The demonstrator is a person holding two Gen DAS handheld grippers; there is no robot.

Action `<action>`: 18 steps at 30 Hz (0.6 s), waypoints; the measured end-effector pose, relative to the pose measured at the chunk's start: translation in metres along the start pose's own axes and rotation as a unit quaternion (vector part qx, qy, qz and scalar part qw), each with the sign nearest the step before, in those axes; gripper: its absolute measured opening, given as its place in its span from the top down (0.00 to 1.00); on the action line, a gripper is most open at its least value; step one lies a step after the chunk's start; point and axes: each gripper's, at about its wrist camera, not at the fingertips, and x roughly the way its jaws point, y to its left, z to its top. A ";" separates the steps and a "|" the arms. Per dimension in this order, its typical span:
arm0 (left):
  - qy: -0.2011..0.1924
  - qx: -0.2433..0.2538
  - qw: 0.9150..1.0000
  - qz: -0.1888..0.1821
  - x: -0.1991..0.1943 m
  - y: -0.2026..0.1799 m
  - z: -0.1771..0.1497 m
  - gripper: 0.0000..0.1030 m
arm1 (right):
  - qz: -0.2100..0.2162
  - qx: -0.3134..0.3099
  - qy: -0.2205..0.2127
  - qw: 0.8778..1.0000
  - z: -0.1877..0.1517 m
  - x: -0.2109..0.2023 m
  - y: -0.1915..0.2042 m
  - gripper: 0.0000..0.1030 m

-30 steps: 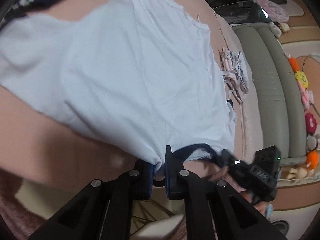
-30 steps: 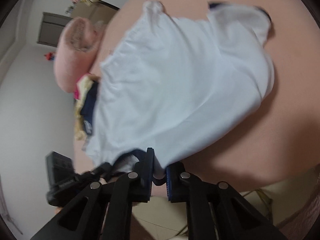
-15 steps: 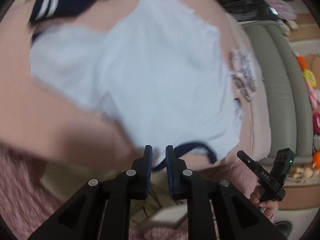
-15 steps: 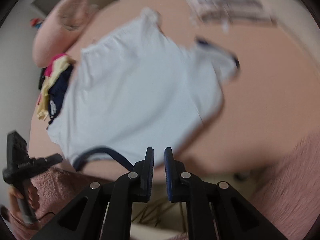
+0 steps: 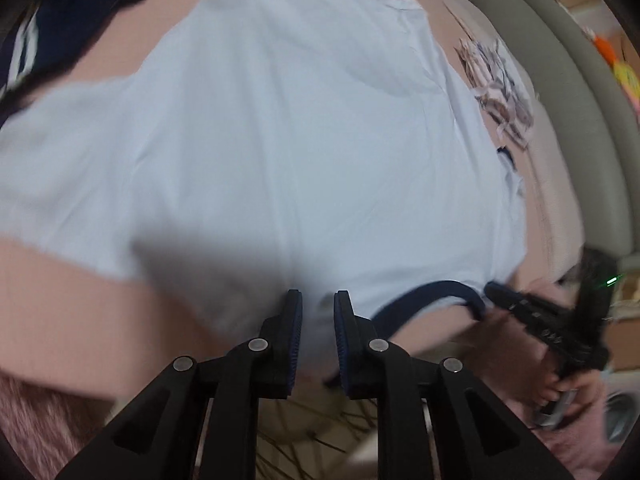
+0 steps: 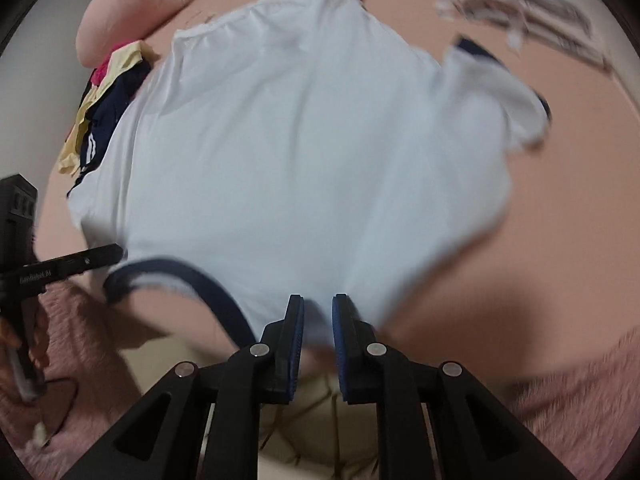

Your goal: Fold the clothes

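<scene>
- You are letting go of the shirt [image 5: 288,152] at its shoulders, so let both sides drop together and the neck edge stays straight.
- Your left gripper [image 5: 317,312] is opening: the jaws stand a little apart, white cloth shows in the gap, and the pads seem not to press on it.
- Your right gripper [image 6: 318,316] is opening too, with a narrow gap and the shirt edge between the jaws; I judge the cloth is free there as well.
- Lift each gripper clear only when the cloth has slipped out, otherwise you drag the shoulder and make a new wrinkle.
- The shirt lies spread flat on the pink bed [image 6: 580,216], stretching away from both grippers toward the far side.
- The dark collar [image 6: 192,276] curves just to the left of the right gripper, and in the left view it lies just to the right of the left gripper.
- The near sleeve [image 6: 500,92] lies out to the right with its dark cuff; fold this inward next, I think.
- A pile of clothes [image 6: 100,100] lies beside the far left edge of the shirt; keep the shirt away from it.
</scene>
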 end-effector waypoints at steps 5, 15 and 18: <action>-0.095 0.044 0.994 -0.016 -0.051 -0.011 0.031 0.35 | 0.033 0.001 -0.050 0.998 0.037 -0.045 0.005 0.86; -0.205 0.112 0.967 0.098 -0.074 -0.018 0.180 0.35 | -0.062 -0.088 -0.127 0.986 0.205 -0.053 0.045 0.61; -0.219 0.118 0.955 0.161 -0.066 -0.005 0.245 0.41 | -0.099 -0.117 -0.151 0.977 0.273 -0.037 0.055 0.61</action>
